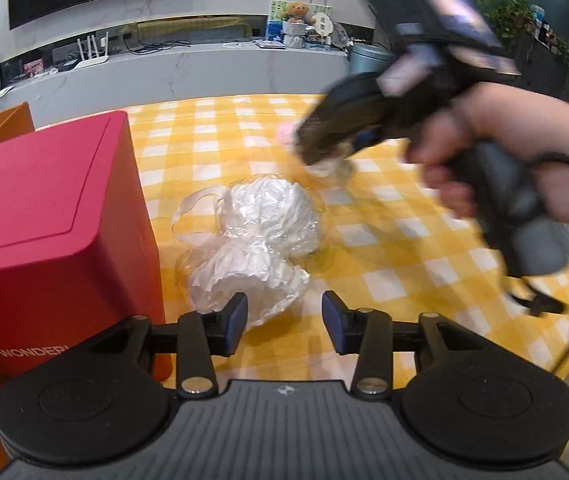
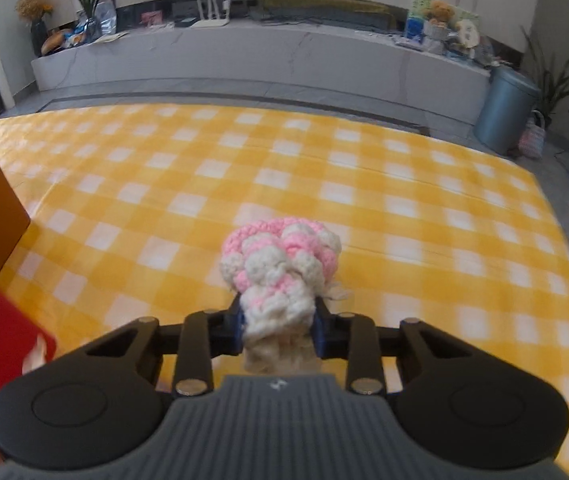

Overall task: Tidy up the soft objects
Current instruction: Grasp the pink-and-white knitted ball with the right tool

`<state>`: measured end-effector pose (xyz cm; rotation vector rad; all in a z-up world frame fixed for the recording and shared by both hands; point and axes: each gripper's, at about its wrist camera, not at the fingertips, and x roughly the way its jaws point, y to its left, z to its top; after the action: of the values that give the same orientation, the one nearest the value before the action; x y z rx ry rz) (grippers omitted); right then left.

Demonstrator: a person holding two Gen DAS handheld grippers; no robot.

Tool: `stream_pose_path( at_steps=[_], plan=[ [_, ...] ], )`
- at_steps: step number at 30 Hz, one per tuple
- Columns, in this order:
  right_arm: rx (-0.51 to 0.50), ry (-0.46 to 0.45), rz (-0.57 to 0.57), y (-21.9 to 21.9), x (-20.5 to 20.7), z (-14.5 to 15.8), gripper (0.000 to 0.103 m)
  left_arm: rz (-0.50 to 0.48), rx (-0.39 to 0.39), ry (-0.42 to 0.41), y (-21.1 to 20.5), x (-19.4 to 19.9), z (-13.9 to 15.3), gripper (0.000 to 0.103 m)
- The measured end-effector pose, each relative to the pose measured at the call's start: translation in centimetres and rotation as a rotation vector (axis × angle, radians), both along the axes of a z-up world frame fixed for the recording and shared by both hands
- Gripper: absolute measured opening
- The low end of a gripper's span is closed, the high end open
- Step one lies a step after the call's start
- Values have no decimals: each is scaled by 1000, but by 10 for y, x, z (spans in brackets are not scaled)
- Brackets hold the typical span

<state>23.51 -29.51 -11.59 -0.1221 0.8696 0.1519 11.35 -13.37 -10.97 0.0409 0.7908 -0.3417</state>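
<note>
red box (image 1: 44, 232) lid closed, contents hidden, crumpled clear plastic bag (image 1: 256, 236) on yellow checked cloth (image 2: 404, 208) beside it, left gripper (image 1: 284, 322) unclenched, empty, right gripper (image 2: 278, 326) clamping pink-white crochet piece (image 2: 280, 264) above cloth

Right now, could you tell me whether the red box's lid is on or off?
On. In the left wrist view the red box beside the crumpled plastic bag shows a closed, flat top with no opening visible.
</note>
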Motion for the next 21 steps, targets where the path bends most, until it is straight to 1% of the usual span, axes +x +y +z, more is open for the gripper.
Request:
stream_pose_path(
  at_steps=[1, 3, 5, 7, 9, 10, 11, 12, 13, 14, 16, 17, 19, 21],
  plan=[
    [-9, -2, 1, -7, -12, 5, 30, -17, -6, 6, 1, -1, 2, 60],
    [-8, 13, -12, -23, -40, 14, 30, -54, -25, 29, 3, -4, 6, 69],
    [2, 34, -42, -39, -69, 19, 30, -68, -61, 45, 8, -5, 13, 70],
    [-27, 20, -70, -49, -98, 17, 30, -38, -87, 45, 11, -5, 22, 70],
    [-56, 50, -70, -54, -119, 8, 30, -41, -118, 24, 14, -7, 34, 71],
    [-48, 60, -81, -57, -126, 2, 30, -52, -124, 9, 16, -7, 40, 74],
    [-30, 60, -95, -58, -131, -4, 30, -59, -113, -2, 14, -5, 44, 77],
    [-14, 46, -110, -59, -134, -9, 30, -67, -84, -5, 12, -2, 46, 81],
    [-23, 27, -108, -57, -135, -13, 30, -77, -42, 0, 10, 2, 47, 78],
    [-59, 13, -95, -50, -133, -15, 31, -96, -2, 2, 7, 5, 47, 78],
    [-129, -11, -64, -35, -130, -18, 31, -150, 63, 0, -3, 4, 47, 82],
    [-144, -18, -59, -31, -128, -19, 31, -173, 91, -2, -7, 6, 47, 83],
    [-139, -32, -69, -30, -124, -20, 31, -188, 137, -3, -17, 9, 42, 83],
    [-131, -35, -69, -33, -122, -22, 33, -181, 179, -4, -24, 10, 39, 83]
  ],
)
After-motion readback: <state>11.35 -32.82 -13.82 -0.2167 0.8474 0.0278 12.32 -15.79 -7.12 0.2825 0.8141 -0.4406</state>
